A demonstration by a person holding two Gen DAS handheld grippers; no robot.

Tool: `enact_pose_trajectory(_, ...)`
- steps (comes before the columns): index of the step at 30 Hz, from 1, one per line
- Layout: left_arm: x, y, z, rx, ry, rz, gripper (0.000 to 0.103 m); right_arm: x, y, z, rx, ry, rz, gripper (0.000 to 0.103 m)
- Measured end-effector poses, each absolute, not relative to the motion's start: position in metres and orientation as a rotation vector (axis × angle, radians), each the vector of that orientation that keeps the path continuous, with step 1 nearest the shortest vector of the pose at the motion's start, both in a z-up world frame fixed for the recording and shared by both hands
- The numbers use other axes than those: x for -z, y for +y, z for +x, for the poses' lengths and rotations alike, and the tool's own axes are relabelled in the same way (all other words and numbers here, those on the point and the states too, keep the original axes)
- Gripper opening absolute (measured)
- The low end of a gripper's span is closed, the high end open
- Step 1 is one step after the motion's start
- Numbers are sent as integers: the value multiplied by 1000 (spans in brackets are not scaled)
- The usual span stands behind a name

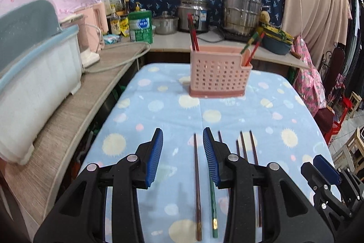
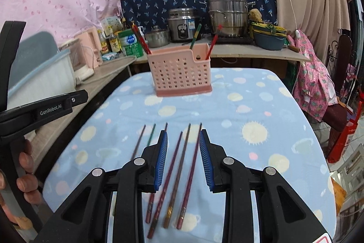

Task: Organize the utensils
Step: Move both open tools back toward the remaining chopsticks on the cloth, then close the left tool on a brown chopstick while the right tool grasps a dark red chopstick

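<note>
A pink perforated utensil holder (image 1: 219,74) (image 2: 182,74) stands at the far end of the table, with red chopsticks in its left part and a green and a red one in its right part. Several loose chopsticks lie side by side on the blue cloth near the front. My left gripper (image 1: 182,131) hovers open over a dark brown chopstick (image 1: 196,174), and a green chopstick (image 1: 213,208) lies partly under its right finger. My right gripper (image 2: 183,131) is open above three dark red and brown chopsticks (image 2: 179,170). Neither gripper holds anything.
A blue cloth with pale spots (image 1: 261,111) covers the table. To the left runs a wooden counter (image 1: 68,115) with a white and blue bin (image 1: 34,88). Pots, bottles and a rice cooker (image 2: 182,24) fill the back counter. A hand (image 2: 27,161) holds the left gripper.
</note>
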State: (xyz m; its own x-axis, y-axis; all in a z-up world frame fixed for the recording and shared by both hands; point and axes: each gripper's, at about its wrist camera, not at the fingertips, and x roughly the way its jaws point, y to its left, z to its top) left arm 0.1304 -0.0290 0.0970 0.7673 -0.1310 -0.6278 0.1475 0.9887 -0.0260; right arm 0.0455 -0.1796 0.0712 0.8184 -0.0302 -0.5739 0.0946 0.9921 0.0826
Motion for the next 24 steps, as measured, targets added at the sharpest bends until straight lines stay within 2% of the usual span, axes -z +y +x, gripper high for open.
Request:
enact_pose_trajectory(13,-28,-31,103,182,838,64,35,-8,-176,23,67,749,111,29)
enact_pose_trajectory(24,9,-33,93,185,927,77,46,23,-167,25,67,807,110,29)
